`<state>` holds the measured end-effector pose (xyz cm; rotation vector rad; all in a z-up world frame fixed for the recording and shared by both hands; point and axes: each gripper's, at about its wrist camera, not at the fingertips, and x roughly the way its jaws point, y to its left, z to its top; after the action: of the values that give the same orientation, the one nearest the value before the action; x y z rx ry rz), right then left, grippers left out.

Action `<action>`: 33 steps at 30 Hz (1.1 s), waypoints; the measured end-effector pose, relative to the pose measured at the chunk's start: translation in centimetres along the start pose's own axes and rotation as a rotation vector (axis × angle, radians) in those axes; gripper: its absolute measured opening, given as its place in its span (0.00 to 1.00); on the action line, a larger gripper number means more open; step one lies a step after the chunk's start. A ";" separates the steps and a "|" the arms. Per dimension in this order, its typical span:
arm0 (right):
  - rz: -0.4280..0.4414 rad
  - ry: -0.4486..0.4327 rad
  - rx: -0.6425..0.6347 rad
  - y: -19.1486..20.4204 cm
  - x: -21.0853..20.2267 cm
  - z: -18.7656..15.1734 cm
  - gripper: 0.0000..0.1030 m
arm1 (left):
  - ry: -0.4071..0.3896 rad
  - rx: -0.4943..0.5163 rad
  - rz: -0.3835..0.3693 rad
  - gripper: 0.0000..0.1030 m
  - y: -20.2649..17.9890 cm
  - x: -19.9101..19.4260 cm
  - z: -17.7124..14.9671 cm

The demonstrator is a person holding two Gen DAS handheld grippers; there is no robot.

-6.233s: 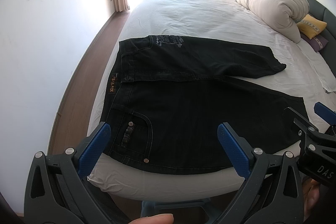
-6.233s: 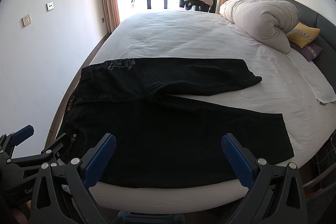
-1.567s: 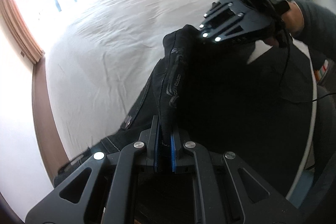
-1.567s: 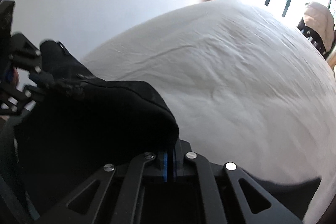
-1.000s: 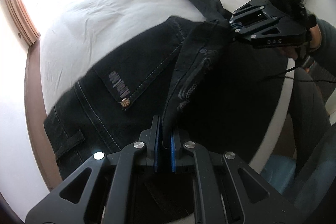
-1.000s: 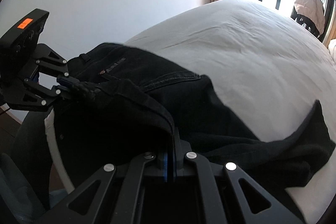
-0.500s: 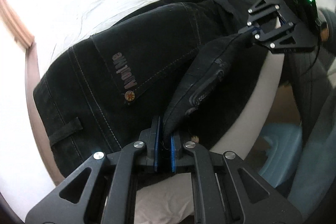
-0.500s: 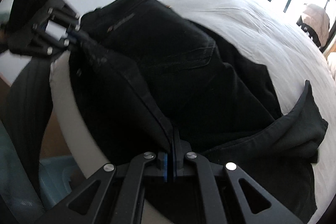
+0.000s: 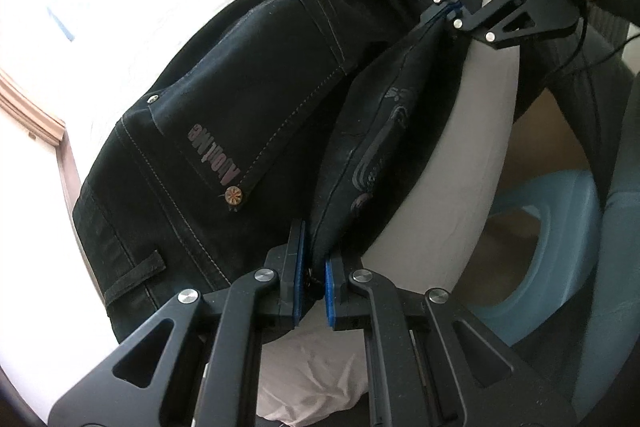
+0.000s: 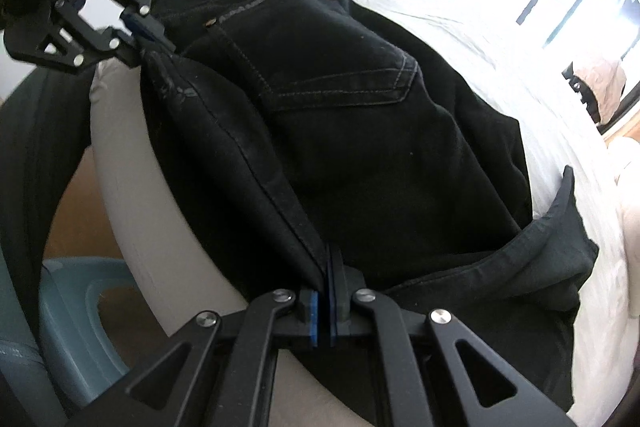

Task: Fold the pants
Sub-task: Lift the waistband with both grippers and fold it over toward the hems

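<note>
The black jeans (image 9: 256, 115) are spread over the near edge of the white bed (image 9: 476, 131), back pocket up. One folded edge is stretched between the two tongs: the left gripper (image 9: 314, 281) is clamped on the waistband end, the right gripper (image 10: 325, 301) on the leg-side end.

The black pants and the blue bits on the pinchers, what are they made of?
The pants look like black denim: matte woven cloth, pale stitched seams, metal rivets on the pocket. The blue pads on the left gripper look like soft rubber or foam, dull and flat; the pictures can't settle which.
</note>
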<state>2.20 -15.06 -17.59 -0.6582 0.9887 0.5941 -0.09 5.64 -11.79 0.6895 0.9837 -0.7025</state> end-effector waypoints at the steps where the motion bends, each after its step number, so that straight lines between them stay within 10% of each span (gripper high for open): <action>1: -0.011 0.004 -0.012 0.1 0.1 0.1 0.04 | 0.001 0.004 0.002 0.07 -0.7 -0.2 -0.5; 19: -0.095 -0.004 -0.097 3.5 0.2 -1.0 0.07 | -0.039 -0.034 -0.056 0.11 -0.8 0.1 -2.2; 24: -0.160 -0.004 -0.051 3.1 -0.9 -1.2 0.43 | -0.017 -0.072 -0.060 0.15 -0.1 -1.0 -2.2; 26: -0.128 -0.030 0.001 2.5 -2.2 -1.3 0.62 | -0.009 -0.094 -0.079 0.24 -0.1 -1.4 -2.5; 29: -0.074 -0.062 0.037 2.3 -3.2 -1.6 0.77 | -0.007 -0.130 -0.163 0.89 -0.1 -2.3 -3.4; 33: -0.063 -0.078 0.060 2.0 -4.6 -1.4 0.77 | 0.019 -0.175 -0.215 0.90 -0.1 -3.6 -4.3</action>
<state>-2.01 -15.44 -14.46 -0.6059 0.9065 0.5290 -3.65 9.68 -10.21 0.4422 1.1334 -0.7876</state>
